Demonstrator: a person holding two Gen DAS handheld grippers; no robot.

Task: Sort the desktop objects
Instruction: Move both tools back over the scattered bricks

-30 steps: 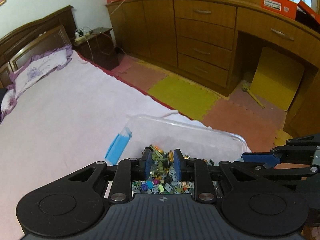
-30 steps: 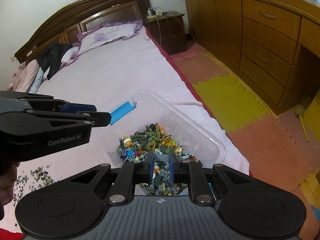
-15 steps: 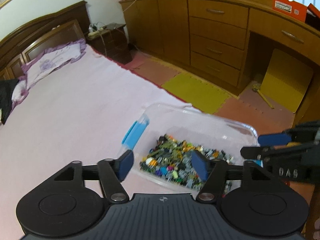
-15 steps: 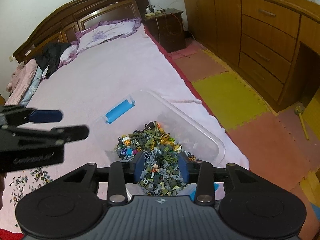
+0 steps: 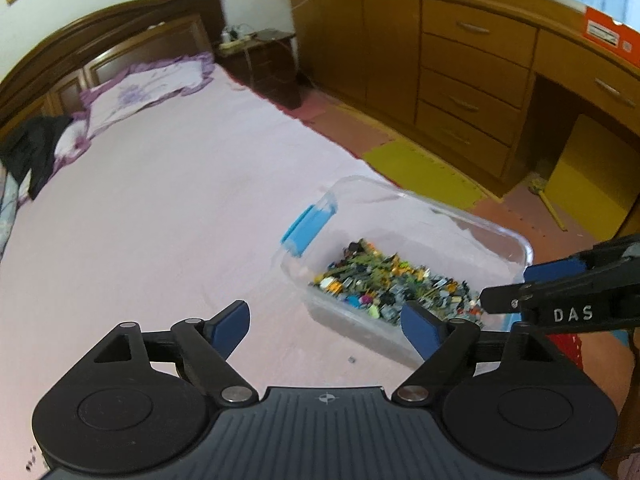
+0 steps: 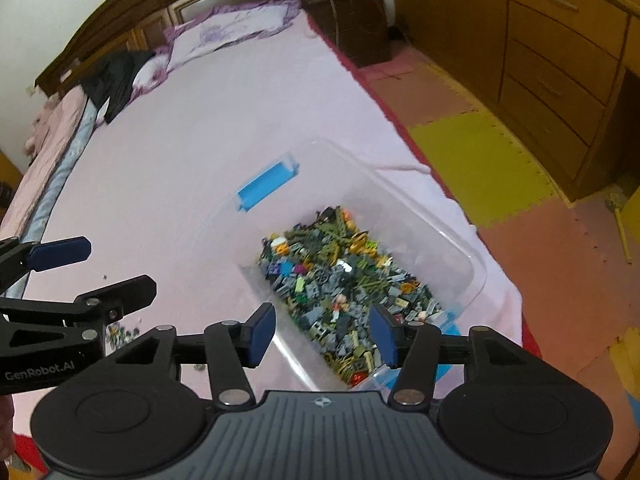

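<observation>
Both grippers wide and empty beside the clear bin [image 6: 476, 268] of small bricks [image 6: 340, 276].
Left gripper [image 5: 325, 320], right gripper [image 6: 323, 334]; loose pieces [image 6: 120, 332] at lower left on bed [image 6: 240, 100], probably next to collect.

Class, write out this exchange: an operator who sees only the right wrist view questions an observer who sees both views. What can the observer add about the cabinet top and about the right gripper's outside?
Operator: What lies on top of the cabinet? My view cuts it off.
Observer: An orange box sits on top of the cabinet, towards its right end.
Operator: Does my gripper carry any marking on its side?
Observer: Yes. The right gripper shows the white letters DAS on the side that faces the left camera.
</observation>
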